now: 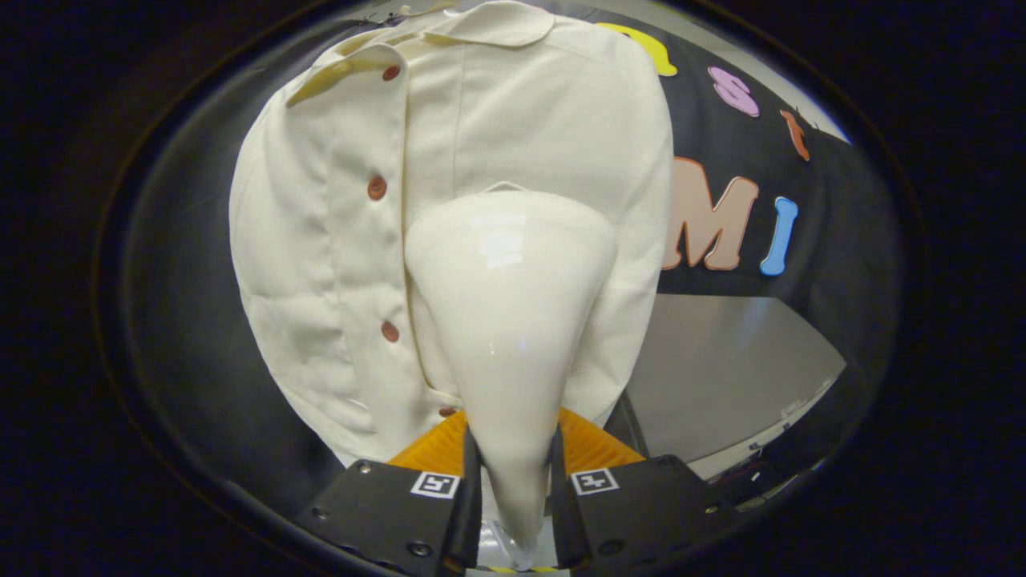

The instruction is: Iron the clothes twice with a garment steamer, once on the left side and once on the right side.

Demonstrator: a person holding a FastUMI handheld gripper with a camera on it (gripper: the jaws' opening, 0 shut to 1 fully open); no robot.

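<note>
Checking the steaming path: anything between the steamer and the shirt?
Nothing visible. The tongs are shut on the steamer, whose wide head sits right against the shirt, beside the button strip.

Black cloth wall [809,240] forms the backdrop, extending to both sides of the scene. Below it on the right lies a flat, pale grey surface [721,369], evenly lit with a soft sheen. Its far edge meets the cloth in a straight line. A lighter strip [769,437] borders the surface's near edge
</note>
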